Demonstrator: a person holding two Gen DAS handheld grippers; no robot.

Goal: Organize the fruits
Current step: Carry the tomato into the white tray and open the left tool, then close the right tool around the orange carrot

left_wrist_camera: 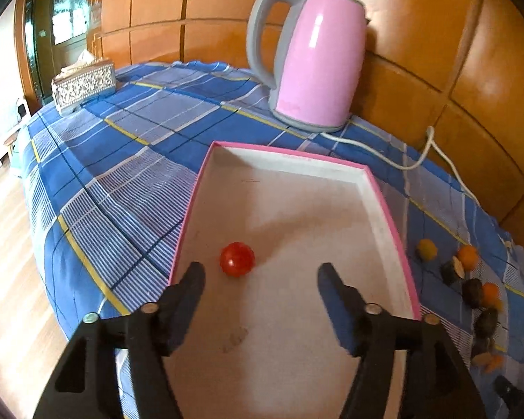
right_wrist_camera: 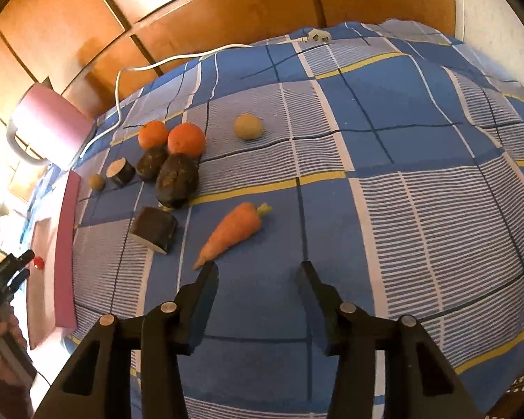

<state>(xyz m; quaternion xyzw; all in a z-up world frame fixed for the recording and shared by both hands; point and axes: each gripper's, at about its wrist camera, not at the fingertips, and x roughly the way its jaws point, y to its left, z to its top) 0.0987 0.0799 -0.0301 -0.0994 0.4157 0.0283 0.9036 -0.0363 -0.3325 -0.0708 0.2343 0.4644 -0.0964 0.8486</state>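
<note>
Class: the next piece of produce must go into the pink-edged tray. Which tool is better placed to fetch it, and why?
Probably the right tool: open, empty, over the checked cloth with the orange carrot's tip beside one finger. The left tool hangs open above the pink-edged tray, near the small red tomato.

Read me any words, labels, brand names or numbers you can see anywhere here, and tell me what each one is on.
No text is readable.
Pink kettle: faint mark near its base, too blurred to read.
Tissue box: ornamental pattern only, no words.
Pink-edged box: no lettering visible.

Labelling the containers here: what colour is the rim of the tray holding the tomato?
Pink rim, white inside; clearest in the left wrist view.
</note>
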